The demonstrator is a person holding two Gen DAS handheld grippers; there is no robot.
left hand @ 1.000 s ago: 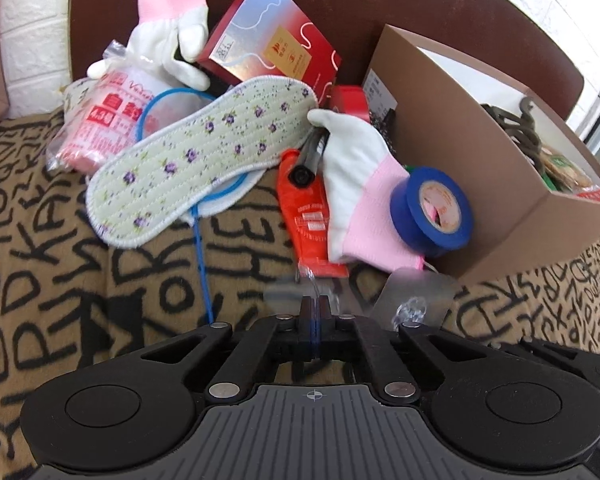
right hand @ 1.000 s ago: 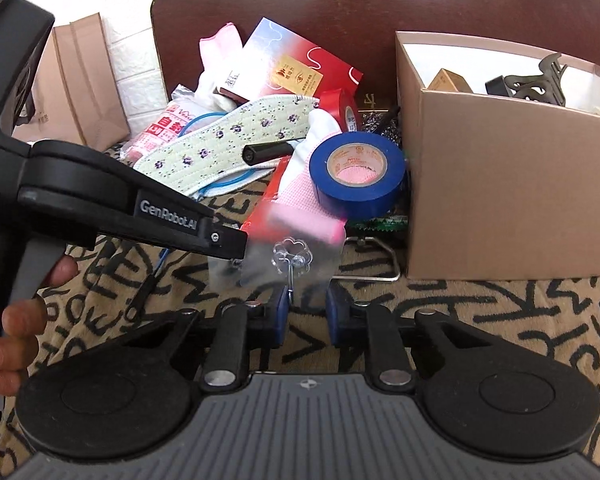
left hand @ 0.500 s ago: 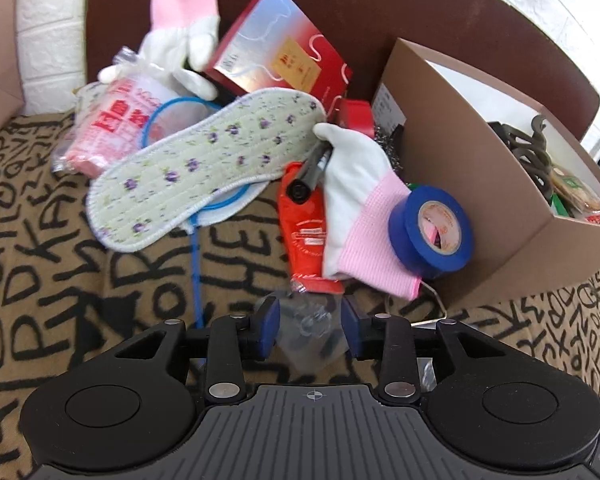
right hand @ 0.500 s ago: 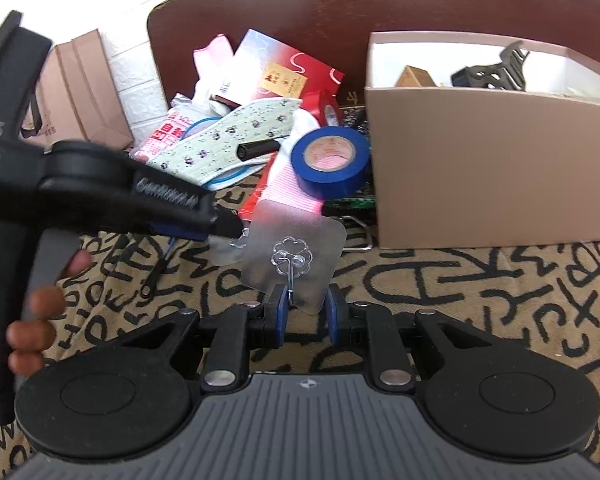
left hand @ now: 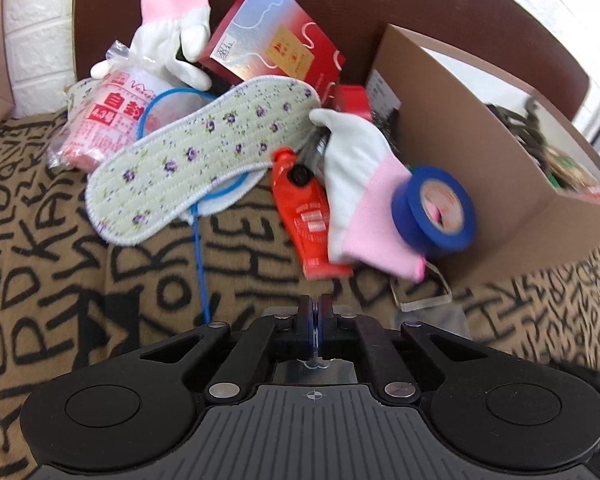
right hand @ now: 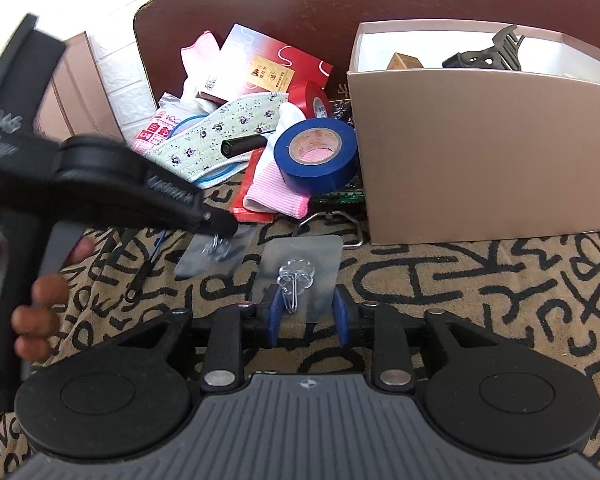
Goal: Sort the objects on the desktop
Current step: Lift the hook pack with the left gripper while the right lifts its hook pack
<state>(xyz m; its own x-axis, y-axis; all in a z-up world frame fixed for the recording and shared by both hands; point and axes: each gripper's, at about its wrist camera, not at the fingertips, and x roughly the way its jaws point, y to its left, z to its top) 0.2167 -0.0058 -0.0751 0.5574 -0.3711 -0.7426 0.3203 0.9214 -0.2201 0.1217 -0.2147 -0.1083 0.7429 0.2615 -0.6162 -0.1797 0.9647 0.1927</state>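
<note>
Adhesive hook (right hand: pixel 300 276) flat, metal hook toward right hand-held gripper (right hand: pixel 306 314)

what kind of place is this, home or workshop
Probably a home, on a bed or sofa: a letter-print blanket runs up to a brown headboard, and household bits like an insole and gloves sit beside a cardboard box.

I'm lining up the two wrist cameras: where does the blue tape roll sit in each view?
Left wrist: blue tape roll right of centre, on the pink glove cuff, beside the cardboard box.
Right wrist: upper centre, left of the box.
Shared landmark: the floral insole.
</note>
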